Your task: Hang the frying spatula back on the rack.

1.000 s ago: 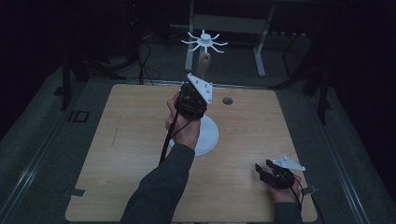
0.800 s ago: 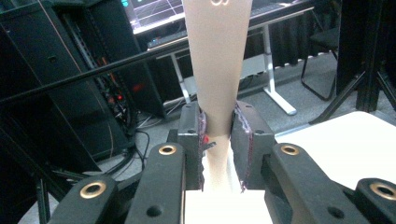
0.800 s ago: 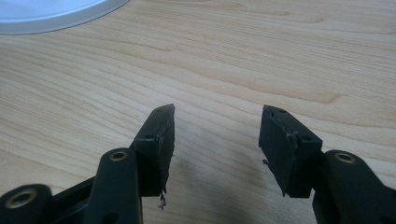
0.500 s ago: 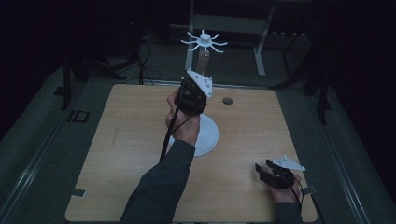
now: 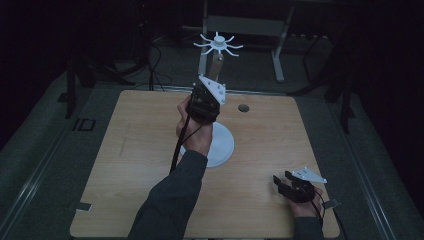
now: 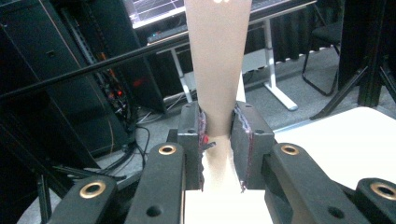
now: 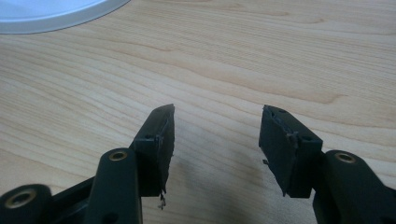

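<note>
We have the left claw clenched on the upright brown post of the white stand, whose round base sits mid-desk. The post's long axis runs vertically between our jaws. Our right claw rests released, well apart, low over the desk's near right corner, holding nothing

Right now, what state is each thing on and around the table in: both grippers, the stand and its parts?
Left gripper: shut on the stand's post, raised above the table.
Right gripper: open, holding nothing, low over the table.
Post: upright, clamped between the jaws.
White round base: flat on the table.
Spoked top: bare, nothing hanging on it.
</note>
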A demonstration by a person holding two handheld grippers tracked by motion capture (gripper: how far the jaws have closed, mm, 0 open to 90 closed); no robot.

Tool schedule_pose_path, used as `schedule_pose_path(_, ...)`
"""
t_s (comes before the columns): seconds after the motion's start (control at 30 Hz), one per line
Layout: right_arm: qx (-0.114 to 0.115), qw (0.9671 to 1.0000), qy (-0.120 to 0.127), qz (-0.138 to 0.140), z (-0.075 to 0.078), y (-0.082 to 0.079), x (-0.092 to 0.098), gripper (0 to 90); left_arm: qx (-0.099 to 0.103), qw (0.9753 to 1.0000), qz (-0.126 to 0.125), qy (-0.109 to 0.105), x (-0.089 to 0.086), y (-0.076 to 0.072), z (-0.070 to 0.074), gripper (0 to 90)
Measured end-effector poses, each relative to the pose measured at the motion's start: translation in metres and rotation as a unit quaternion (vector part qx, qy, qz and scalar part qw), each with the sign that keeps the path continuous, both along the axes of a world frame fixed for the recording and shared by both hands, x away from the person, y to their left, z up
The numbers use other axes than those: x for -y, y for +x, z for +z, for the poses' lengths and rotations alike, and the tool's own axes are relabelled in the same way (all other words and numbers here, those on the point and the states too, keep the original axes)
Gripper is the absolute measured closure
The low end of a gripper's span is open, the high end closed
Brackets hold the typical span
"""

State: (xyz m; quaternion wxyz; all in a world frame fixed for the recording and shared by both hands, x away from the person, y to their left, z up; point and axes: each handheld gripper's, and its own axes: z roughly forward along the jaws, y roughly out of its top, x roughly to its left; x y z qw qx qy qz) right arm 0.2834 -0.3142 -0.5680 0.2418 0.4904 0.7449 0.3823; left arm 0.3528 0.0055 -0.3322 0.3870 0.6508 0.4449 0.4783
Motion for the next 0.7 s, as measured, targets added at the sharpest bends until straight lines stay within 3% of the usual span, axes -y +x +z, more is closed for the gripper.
schedule_pose_path(0.33,0.0,1.0,-0.001,0.0,0.0,0.0,0.0,45.2,0.006,0.9999,-0.013,-0.002,-0.002,-0.005,-0.003,73.3)
schedule_pose_path(0.7,-0.001,1.0,-0.002,-0.001,0.0,0.0,0.0,44.4,0.002,0.999,-0.044,0.001,0.0,-0.013,-0.004,65.2)
